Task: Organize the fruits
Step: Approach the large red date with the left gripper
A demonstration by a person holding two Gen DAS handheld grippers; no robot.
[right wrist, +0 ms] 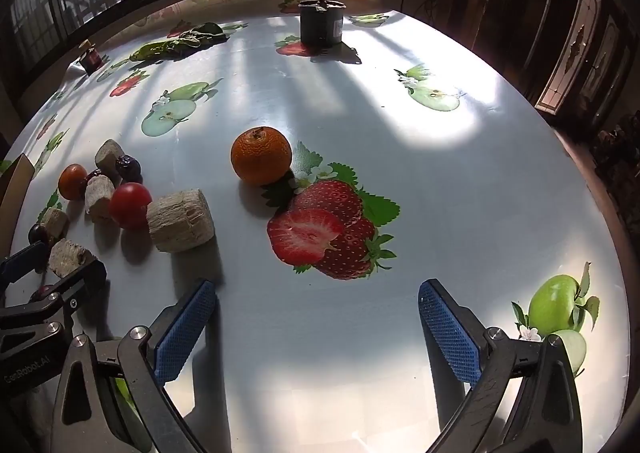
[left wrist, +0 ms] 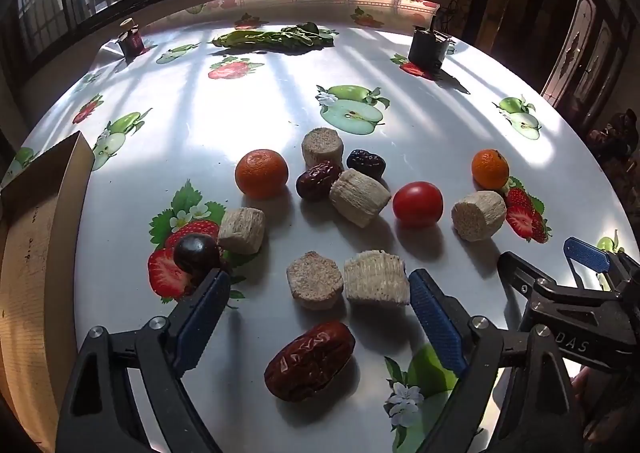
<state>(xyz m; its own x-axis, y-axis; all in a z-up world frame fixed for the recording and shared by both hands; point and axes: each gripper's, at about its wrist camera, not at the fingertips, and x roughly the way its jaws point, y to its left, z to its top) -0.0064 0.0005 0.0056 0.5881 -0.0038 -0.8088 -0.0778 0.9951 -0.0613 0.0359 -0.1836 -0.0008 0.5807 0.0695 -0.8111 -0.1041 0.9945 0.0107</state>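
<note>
Fruits lie loose on the fruit-print tablecloth [left wrist: 256,101]. In the left wrist view: two oranges [left wrist: 261,173] [left wrist: 490,169], a red tomato [left wrist: 417,204], a dark grape [left wrist: 196,254], red dates [left wrist: 310,360] [left wrist: 319,180], a dark date [left wrist: 365,164], and several beige fibrous cylinders [left wrist: 359,197]. My left gripper [left wrist: 320,293] is open and empty, with a date and two cylinders between its fingers. My right gripper [right wrist: 318,303] is open and empty above bare cloth, short of an orange [right wrist: 261,155]. It also shows in the left wrist view [left wrist: 560,265].
A cardboard box [left wrist: 36,237] stands at the table's left edge. Green leaves [left wrist: 276,38], a small dark jar [left wrist: 131,41] and a dark container [left wrist: 428,49] sit along the far side. The table's right edge drops off near a dark wooden door.
</note>
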